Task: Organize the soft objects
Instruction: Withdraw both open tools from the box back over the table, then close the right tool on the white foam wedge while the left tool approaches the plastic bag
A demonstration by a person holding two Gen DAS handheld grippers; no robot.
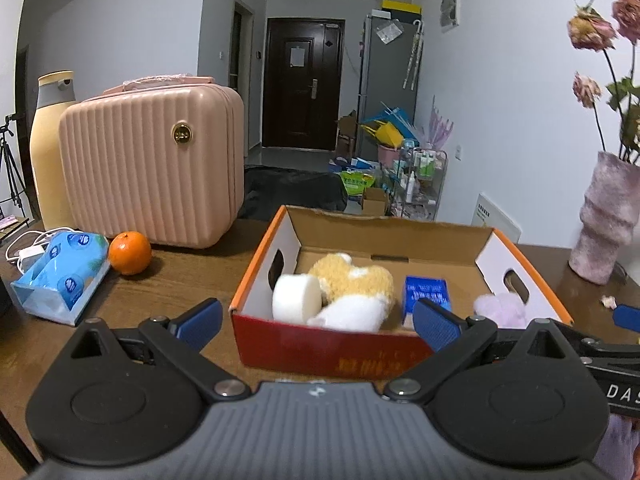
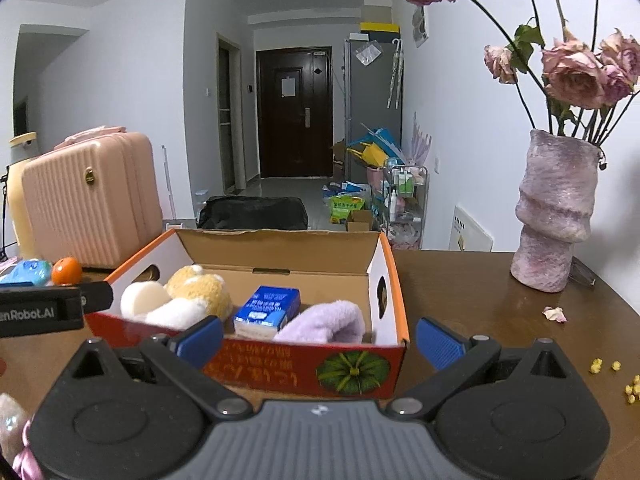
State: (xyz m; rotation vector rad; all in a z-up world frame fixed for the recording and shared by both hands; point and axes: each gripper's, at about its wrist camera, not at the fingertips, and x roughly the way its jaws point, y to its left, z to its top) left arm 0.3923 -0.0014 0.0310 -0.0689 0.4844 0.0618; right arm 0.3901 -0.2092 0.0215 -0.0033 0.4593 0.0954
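Box point(image 1: 332, 346), cardboard, open-topped, red front, orange rim; stands on the table point(image 1: 180, 280) in front of both grippers. Contents, left to right: white foam roll point(image 1: 297, 298); yellow-and-white plush point(image 1: 352, 284) touching the roll; blue tissue pack point(image 1: 425, 292); lilac plush point(image 1: 500, 310) in the right corner. All soft items lie inside the box.

Left gripper point(image 1: 318, 316): blue fingers point(image 1: 199, 318) spread wide, holding nothing; its right finger overlaps the tissue pack's lower part in the left view, so the pack's base is hidden. Right gripper point(image 2: 320, 338): fingers point(image 2: 438, 342) equally wide, empty, straddling the box front.

Hard to make out: the printed text on the box front is blurred in the left view; the right view shows it upside down beside a green pumpkin picture. The lilac plush is half cut off by the box wall and gripper in the left view; the right view shows it whole, a folded fleecy shape.

Left view only: tissue packet point(image 1: 60, 276) in blue wrap, white cable point(image 1: 28, 248) behind it. Right view only: yellow crumbs point(image 2: 616, 376), fallen petal point(image 2: 555, 314).

Both views: orange point(image 1: 130, 252) just beside the pink case point(image 1: 152, 164); cream bottle point(image 1: 50, 148) behind the case, partly hidden; vase point(image 2: 556, 212) of dried roses point(image 2: 576, 72), well apart from the box to its right, blooms cut off in the left view.
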